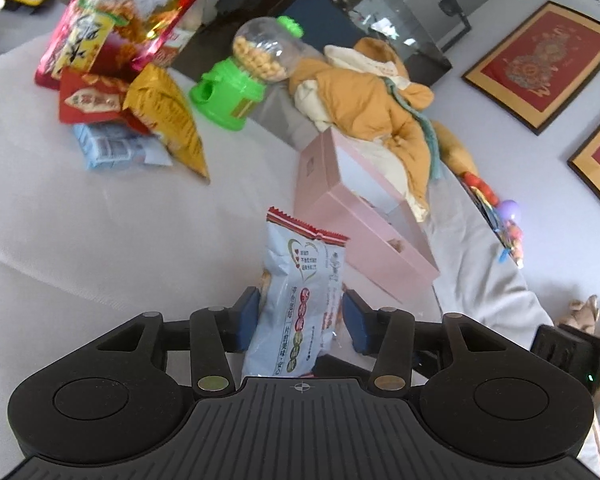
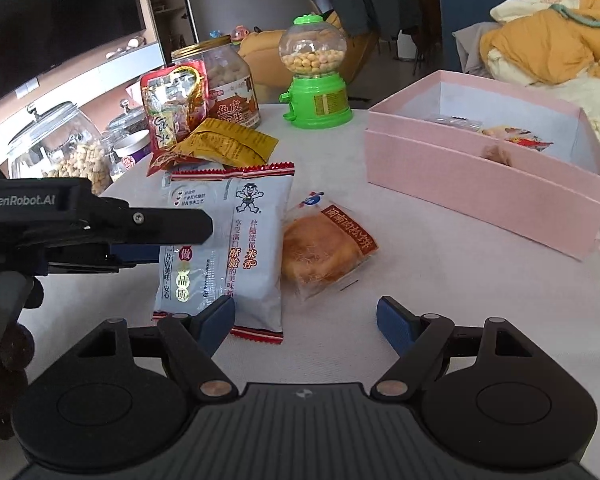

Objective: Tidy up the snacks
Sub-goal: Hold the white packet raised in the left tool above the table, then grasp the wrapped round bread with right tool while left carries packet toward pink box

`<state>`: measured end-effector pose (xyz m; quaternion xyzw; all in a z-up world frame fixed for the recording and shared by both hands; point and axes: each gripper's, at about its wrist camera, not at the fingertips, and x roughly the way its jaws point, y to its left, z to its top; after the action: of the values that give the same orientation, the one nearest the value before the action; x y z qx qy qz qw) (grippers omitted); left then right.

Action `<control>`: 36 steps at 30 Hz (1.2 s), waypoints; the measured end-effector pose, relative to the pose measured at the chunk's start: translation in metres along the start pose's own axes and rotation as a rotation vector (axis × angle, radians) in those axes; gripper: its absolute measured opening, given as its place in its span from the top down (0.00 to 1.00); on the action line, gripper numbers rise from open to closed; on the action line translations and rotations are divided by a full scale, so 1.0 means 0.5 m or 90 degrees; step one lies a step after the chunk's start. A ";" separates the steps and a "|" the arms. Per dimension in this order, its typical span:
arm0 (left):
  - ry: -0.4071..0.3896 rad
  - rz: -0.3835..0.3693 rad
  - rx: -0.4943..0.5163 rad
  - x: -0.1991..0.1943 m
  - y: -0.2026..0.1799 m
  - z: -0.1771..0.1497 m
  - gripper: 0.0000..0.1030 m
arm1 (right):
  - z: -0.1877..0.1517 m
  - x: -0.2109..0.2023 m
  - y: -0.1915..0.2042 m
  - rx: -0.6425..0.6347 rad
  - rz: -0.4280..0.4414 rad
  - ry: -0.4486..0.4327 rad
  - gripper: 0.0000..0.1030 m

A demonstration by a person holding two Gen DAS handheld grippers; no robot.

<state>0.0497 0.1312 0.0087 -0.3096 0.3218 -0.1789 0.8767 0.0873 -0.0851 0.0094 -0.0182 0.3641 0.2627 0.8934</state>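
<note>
The left gripper [image 1: 300, 316] clamps the pale-blue plastic cracker packet [image 1: 300, 300]; the right gripper [image 2: 306, 320] stands wide near the wrapped golden pastry [image 2: 320, 252].

two red framed pictures [image 1: 540, 66] hang on a pale wall; a dark tv screen [image 2: 56, 20] sits above a shelf.

- My views are bright with soft, even daylight; shadows are faint.
- Fisheye bends the edges, corners go dark.
- Far snack bags [image 1: 116, 40] look blurred, with foil glare.
</note>
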 end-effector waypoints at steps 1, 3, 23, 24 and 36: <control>0.005 0.003 0.004 0.001 -0.001 -0.001 0.51 | 0.002 0.002 -0.002 0.004 0.004 0.001 0.23; 0.016 0.002 0.010 0.005 0.003 -0.001 0.54 | 0.003 0.002 -0.007 0.011 0.010 0.001 0.23; 0.032 0.006 0.002 0.041 0.004 -0.027 0.71 | -0.003 0.004 0.000 -0.024 -0.054 -0.007 0.23; 0.036 0.008 -0.007 0.050 0.010 -0.027 0.73 | -0.003 0.005 0.002 -0.028 -0.048 -0.006 0.23; -0.002 0.046 -0.019 -0.091 0.025 -0.025 0.80 | 0.060 0.000 -0.022 -0.074 -0.015 -0.007 0.02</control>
<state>0.0097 0.1584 0.0136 -0.3112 0.3340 -0.1417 0.8783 0.1120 -0.0880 0.0294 -0.0727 0.3431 0.2729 0.8958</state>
